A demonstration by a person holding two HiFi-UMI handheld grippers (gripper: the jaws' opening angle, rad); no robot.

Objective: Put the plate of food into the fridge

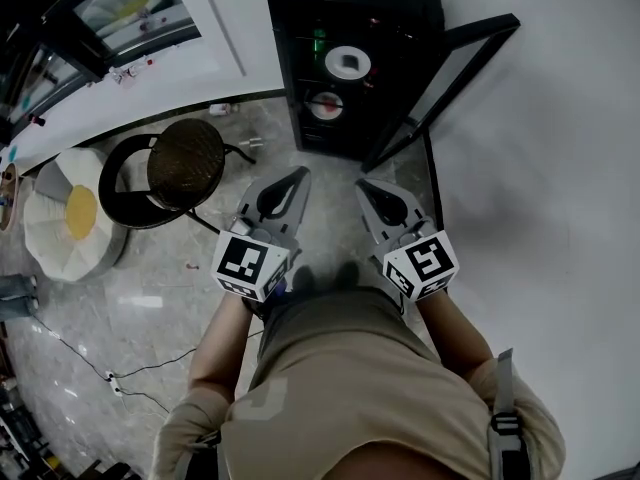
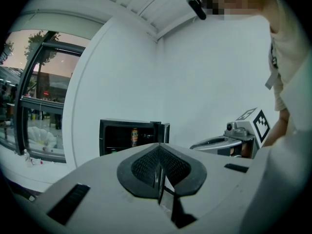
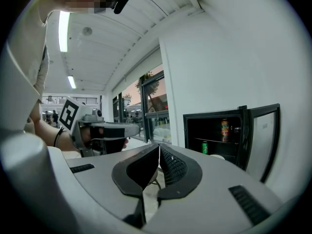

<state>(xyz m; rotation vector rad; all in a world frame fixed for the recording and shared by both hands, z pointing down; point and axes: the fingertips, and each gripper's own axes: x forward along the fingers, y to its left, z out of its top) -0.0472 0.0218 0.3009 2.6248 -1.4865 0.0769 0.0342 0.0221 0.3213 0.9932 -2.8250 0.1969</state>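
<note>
The black mini fridge (image 1: 352,28) stands on the floor against the white wall, its door (image 1: 450,78) swung open to the right. A white plate (image 1: 348,63) with something dark on it sits inside, and a second round dish (image 1: 326,105) lies lower down. In the right gripper view the fridge (image 3: 222,135) holds an orange can (image 3: 224,127), a green can (image 3: 204,147) and a pale plate (image 3: 218,156). My left gripper (image 1: 298,175) and right gripper (image 1: 363,184) hover side by side in front of the fridge, both shut and holding nothing. The left gripper view shows the fridge (image 2: 129,136) ahead.
A round dark stool (image 1: 185,163) with a black ring frame stands left of the fridge. Further left sits a white cushion (image 1: 70,218) with a yellow centre. A cable (image 1: 110,378) trails over the marble floor. The white wall (image 1: 560,168) runs along the right.
</note>
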